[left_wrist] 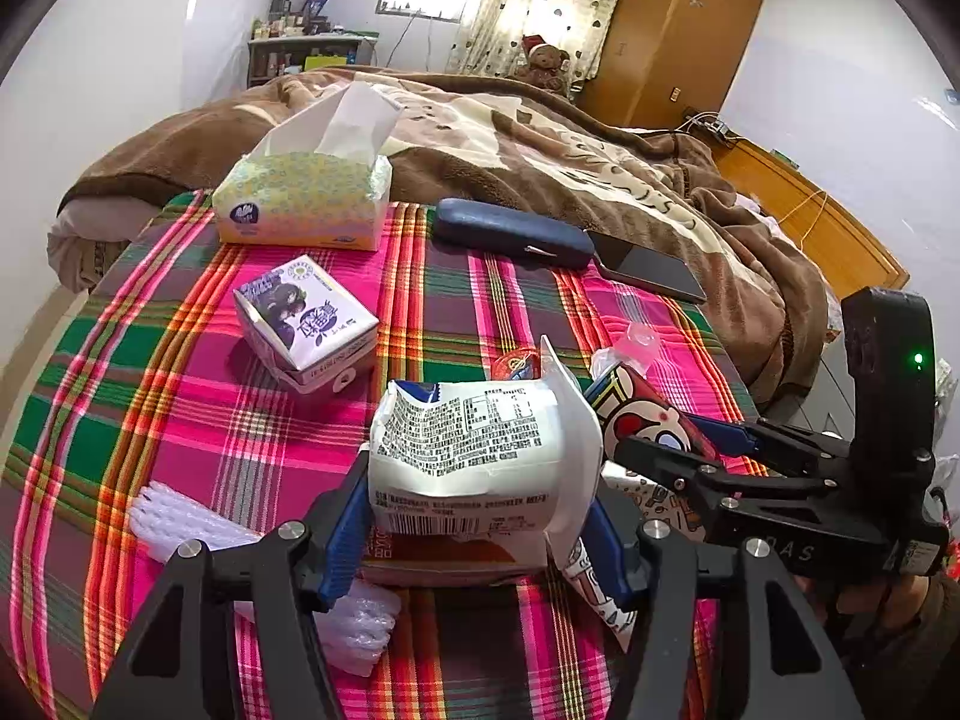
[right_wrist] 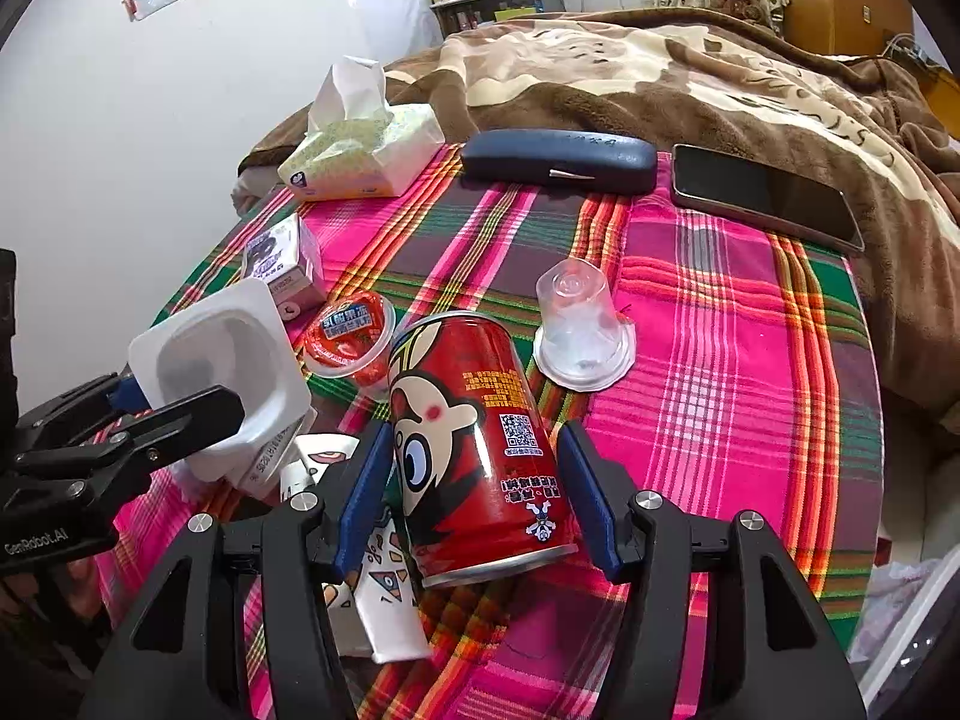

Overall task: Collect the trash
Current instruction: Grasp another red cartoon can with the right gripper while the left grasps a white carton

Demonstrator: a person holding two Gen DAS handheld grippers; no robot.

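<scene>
My left gripper [left_wrist: 474,534] is shut on a white plastic yogurt cup [left_wrist: 480,444], held on its side just above the plaid cloth; the cup also shows at the left of the right wrist view [right_wrist: 222,378]. My right gripper [right_wrist: 474,498] is around a tilted red cartoon can [right_wrist: 474,444], its blue pads [right_wrist: 366,492] close on both sides with a slight gap. The can also shows in the left wrist view [left_wrist: 648,426]. Other trash lies on the cloth: a red jelly cup [right_wrist: 351,345], an upturned clear cup [right_wrist: 579,324], a purple carton [left_wrist: 306,324] and a paper wrapper [right_wrist: 378,594].
A tissue pack [left_wrist: 303,201], a dark glasses case [right_wrist: 558,162] and a phone [right_wrist: 765,195] lie at the table's far edge. White bubble wrap [left_wrist: 180,522] lies near my left gripper. A bed with a brown blanket [left_wrist: 540,138] stands behind the table.
</scene>
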